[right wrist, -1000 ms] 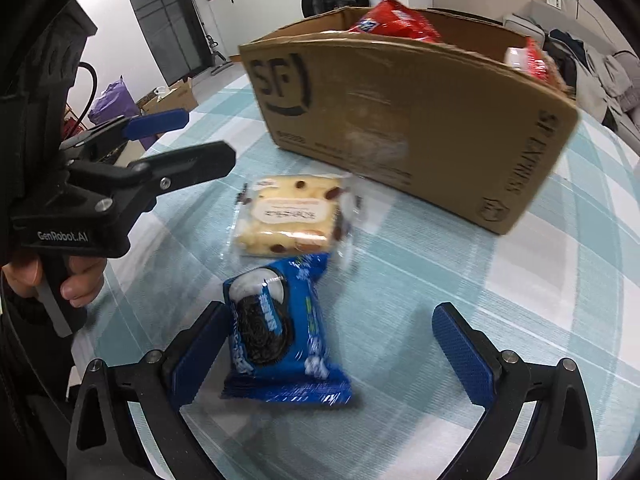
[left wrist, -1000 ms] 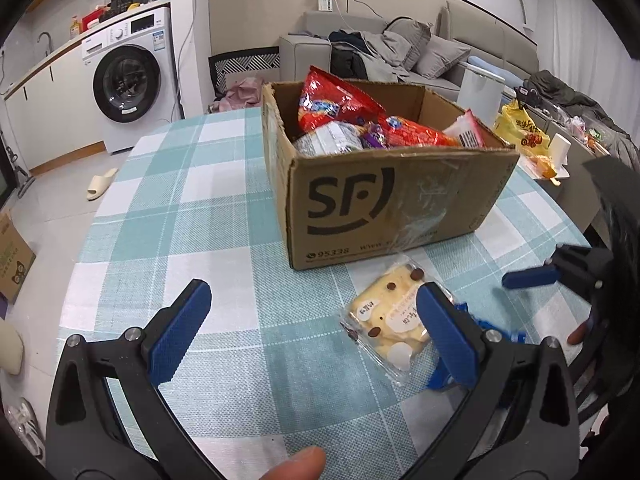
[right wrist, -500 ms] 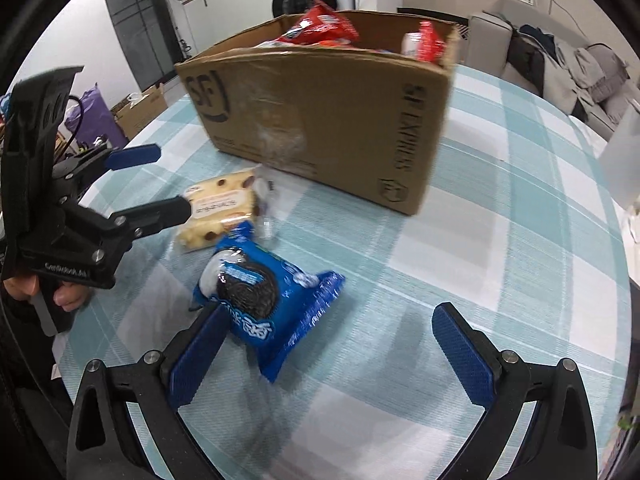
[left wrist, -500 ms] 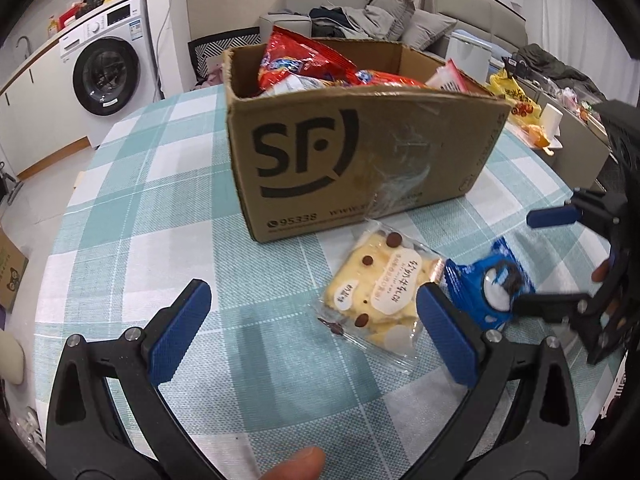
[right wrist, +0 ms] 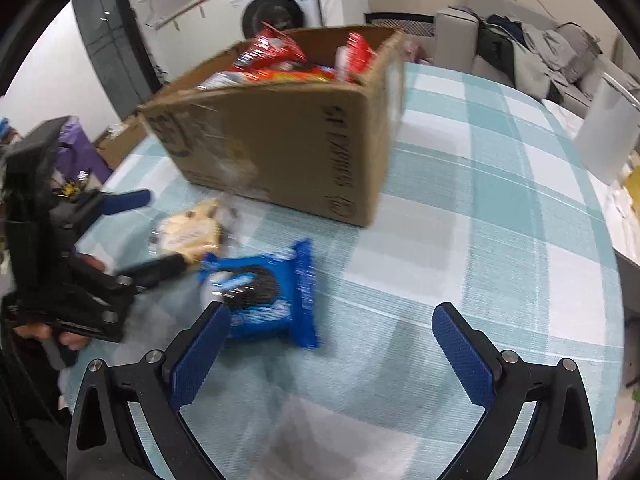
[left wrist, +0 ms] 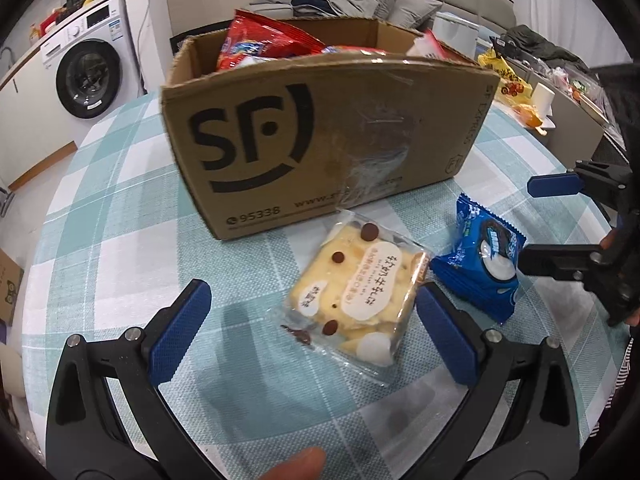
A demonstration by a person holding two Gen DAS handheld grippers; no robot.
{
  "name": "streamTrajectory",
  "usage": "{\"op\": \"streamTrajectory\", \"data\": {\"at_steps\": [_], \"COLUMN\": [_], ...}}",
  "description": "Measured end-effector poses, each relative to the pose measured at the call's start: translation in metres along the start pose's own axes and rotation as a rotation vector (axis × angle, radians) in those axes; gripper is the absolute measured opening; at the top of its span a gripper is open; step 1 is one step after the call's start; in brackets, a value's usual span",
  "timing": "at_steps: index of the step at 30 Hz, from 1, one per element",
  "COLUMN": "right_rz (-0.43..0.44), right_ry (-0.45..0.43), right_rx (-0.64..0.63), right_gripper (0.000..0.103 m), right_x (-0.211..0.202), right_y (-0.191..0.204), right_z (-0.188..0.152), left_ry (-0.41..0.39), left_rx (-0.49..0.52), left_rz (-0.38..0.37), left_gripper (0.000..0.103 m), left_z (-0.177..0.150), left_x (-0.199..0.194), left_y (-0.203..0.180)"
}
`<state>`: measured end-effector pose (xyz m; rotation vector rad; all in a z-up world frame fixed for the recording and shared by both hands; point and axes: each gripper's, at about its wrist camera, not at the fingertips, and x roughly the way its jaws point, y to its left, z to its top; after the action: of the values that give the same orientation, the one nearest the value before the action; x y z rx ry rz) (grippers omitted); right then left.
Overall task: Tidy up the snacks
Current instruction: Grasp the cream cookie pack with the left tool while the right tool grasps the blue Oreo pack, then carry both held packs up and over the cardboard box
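A brown SF cardboard box (left wrist: 320, 136) (right wrist: 288, 152) full of red snack bags stands on the checked tablecloth. In front of it lie a clear pack of yellow cake (left wrist: 356, 292) (right wrist: 188, 234) and a blue cookie pack (left wrist: 486, 264) (right wrist: 264, 288). My left gripper (left wrist: 310, 330) is open just short of the cake pack, whose right edge is near the right pad. My right gripper (right wrist: 332, 354) is open, its left pad at the near edge of the blue cookie pack. Each gripper also shows in the other's view: the right gripper (left wrist: 538, 224) and the left gripper (right wrist: 156, 234).
The round table's edge curves close on both sides. A washing machine (left wrist: 86, 76) stands behind on the left, a grey sofa (left wrist: 360, 0) with clothes behind the box. A side table with a yellow bag (left wrist: 500, 74) is at the right.
Both grippers have come closer to the table and the packs. The left view has swung so the cake lies between its fingers; the right one has shifted right past the cookie pack.
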<state>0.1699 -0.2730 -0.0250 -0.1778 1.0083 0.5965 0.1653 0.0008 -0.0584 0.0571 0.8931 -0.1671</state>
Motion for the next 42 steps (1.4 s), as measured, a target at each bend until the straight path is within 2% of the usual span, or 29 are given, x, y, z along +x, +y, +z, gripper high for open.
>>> {"op": "streamTrajectory", "data": {"at_steps": [4, 9, 11, 15, 19, 24, 33, 42], "right_rz": [0.045, 0.051, 0.051, 0.060, 0.063, 0.076, 0.099, 0.127], "right_ry": [0.006, 0.042, 0.042, 0.027, 0.013, 0.010, -0.003, -0.066], "right_rx": [-0.006, -0.034, -0.048, -0.049, -0.059, -0.091, -0.083, -0.063], "right_gripper": [0.103, 0.101, 0.098, 0.080, 0.066, 0.062, 0.048, 0.048], "right_x": [0.006, 0.021, 0.023, 0.023, 0.022, 0.022, 0.019, 0.000], "right_y": [0.014, 0.029, 0.033, 0.034, 0.036, 0.039, 0.031, 0.025], "right_z": [0.002, 0.000, 0.000, 0.001, 0.001, -0.001, -0.001, 0.002], "left_ry": [0.037, 0.040, 0.039, 0.029, 0.021, 0.008, 0.002, -0.044], "left_rx": [0.031, 0.045, 0.047, 0.067, 0.080, 0.096, 0.083, 0.041], "left_rz": [0.016, -0.032, -0.044, -0.065, -0.069, -0.078, -0.093, -0.141], "left_gripper": [0.102, 0.086, 0.084, 0.073, 0.069, 0.058, 0.057, 0.057], "left_z": [0.002, 0.002, 0.003, 0.001, -0.002, -0.004, -0.007, -0.004], "left_x": [0.009, 0.012, 0.012, 0.010, 0.006, 0.002, -0.002, -0.019], "left_y": [-0.007, -0.010, -0.011, -0.015, -0.019, -0.022, -0.016, -0.004]}}
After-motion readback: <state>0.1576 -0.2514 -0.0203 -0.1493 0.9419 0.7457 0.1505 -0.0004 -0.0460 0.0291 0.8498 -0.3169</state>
